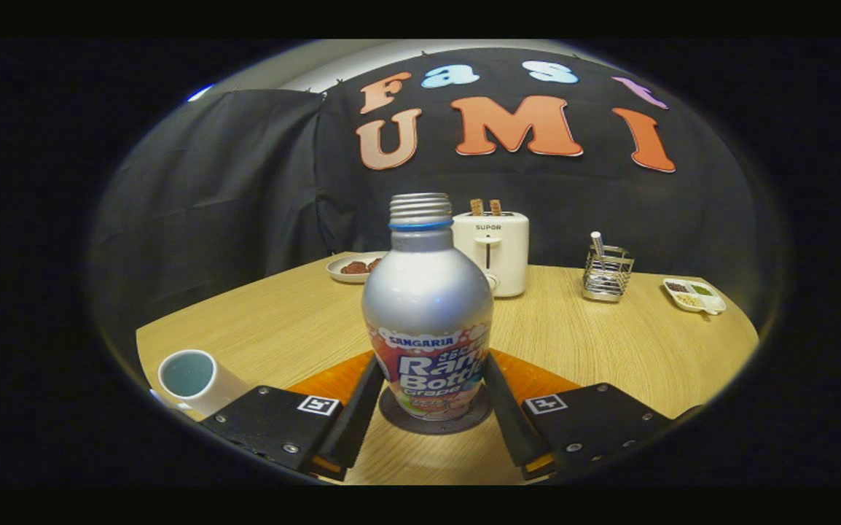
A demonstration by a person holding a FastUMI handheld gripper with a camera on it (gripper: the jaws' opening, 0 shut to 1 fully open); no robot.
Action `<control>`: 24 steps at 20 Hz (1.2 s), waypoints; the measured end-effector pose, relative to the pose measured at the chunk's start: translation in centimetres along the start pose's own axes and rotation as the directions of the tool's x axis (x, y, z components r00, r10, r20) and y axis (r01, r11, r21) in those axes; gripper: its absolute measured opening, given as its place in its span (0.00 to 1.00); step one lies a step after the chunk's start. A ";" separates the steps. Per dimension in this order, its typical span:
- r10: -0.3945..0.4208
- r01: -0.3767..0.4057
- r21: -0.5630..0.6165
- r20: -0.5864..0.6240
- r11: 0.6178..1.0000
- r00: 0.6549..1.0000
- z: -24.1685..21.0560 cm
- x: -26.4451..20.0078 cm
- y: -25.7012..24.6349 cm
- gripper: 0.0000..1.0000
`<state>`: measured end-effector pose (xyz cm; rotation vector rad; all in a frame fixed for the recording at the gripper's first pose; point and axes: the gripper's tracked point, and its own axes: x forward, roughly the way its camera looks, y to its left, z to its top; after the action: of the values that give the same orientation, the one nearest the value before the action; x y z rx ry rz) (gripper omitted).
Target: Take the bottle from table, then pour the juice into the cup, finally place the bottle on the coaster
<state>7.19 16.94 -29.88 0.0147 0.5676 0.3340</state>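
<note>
1. Black cloth hangs behind a round wooden table (610,343), and the gripper looks across it from the near edge.
2. Upright on a dark round coaster (435,421) near that edge stands the bottle (426,321): a silver metal body with a printed label band low down, its threaded neck bare and without a cap.
3. Under the coaster lies an orange mat (537,379), showing to either side of the bottle's base.
4. The gripper (431,394) has its two fingers (358,408) flanking the label band, one on each side. They lie right against the bottle's sides, but whether they press or have just let go cannot be told.
5. Holding low on the widest part keeps a tall bottle from tipping, which is likely why the fingers sit at label height, not at the neck.
6. A white cup (191,378) stands near the table's left edge, off to the left of the fingers and well apart from the bottle, its inside looking pale blue-green. Liquid level is not readable.
7. Toward the far edge are a white toaster (497,251) with two slices standing in it, a plate (351,267) of dark food to its left, a wire rack (606,273) and a small divided dish (694,295) on the right.
8. With the bottle already on the coaster, I judge this to be the final placing step; what remains is opening the fingers and backing straight away so the bottle stays put.
</note>
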 end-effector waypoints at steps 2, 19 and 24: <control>0.007 -0.007 0.001 -0.007 1.000 1.000 -0.2 -0.2 0.2 0.80; -0.022 0.024 -0.006 0.212 1.000 0.977 7.8 -9.6 -0.2 0.97; -0.086 0.090 0.005 0.330 0.996 0.940 11.7 -14.2 -1.5 0.97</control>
<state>2.63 11.92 -12.75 0.0349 0.2325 0.2400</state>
